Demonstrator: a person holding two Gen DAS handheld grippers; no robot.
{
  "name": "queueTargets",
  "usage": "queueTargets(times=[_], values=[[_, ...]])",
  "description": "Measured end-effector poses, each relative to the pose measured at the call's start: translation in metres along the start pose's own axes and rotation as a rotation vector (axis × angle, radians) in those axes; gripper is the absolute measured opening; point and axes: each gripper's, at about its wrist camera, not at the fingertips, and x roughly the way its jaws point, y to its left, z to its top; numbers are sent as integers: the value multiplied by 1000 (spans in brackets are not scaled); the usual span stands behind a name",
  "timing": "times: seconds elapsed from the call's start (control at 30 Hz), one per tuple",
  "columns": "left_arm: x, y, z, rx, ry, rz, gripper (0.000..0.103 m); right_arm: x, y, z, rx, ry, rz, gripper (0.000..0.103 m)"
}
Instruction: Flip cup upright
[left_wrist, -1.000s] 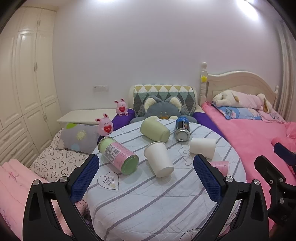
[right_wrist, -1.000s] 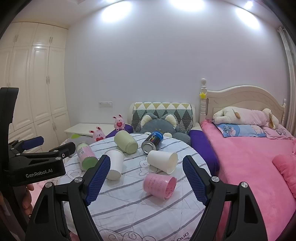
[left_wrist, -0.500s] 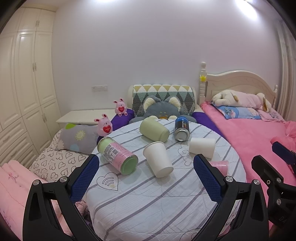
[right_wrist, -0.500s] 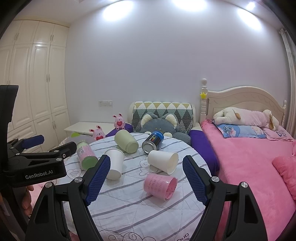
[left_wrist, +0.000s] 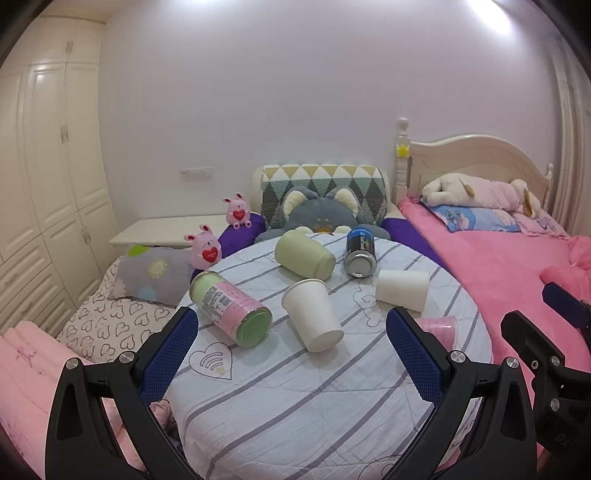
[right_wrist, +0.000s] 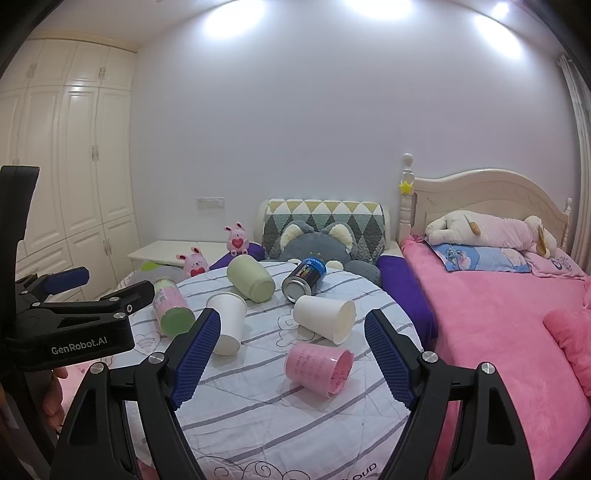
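While every cup lay tipped on the round table (right_wrist: 258, 424), hovered both grippers short of it, nothing grasped.
Held right gripper (right_wrist: 291, 354) wide and empty, with pink cup (right_wrist: 319, 371) on its side just ahead between the fingers, mouth toward the right, probably lined up as first pick since nearest and unobstructed. Kept left gripper (left_wrist: 291, 350) equally wide, carrying nothing, aimed past white paper cup (left_wrist: 314, 314), also on its side, base toward camera. Noted second white cup (right_wrist: 325, 319), green cup (right_wrist: 251, 278), labelled pink-green canister (left_wrist: 231, 308) and blue can (left_wrist: 360, 251) all lying flat, spread apart, likely leaving room for fingers around each. Judged soft quilted cover a wobble risk once a cup stood upright.
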Motion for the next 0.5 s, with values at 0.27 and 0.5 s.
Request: queueTargets(times=[0.27,0.5], values=[[22,-11,6,35,62,-57,103,11,-17,-3,25,23,-6,82],[45,-27,19,143,113,-103,103,29,-30,-3,38,54,-10,82]])
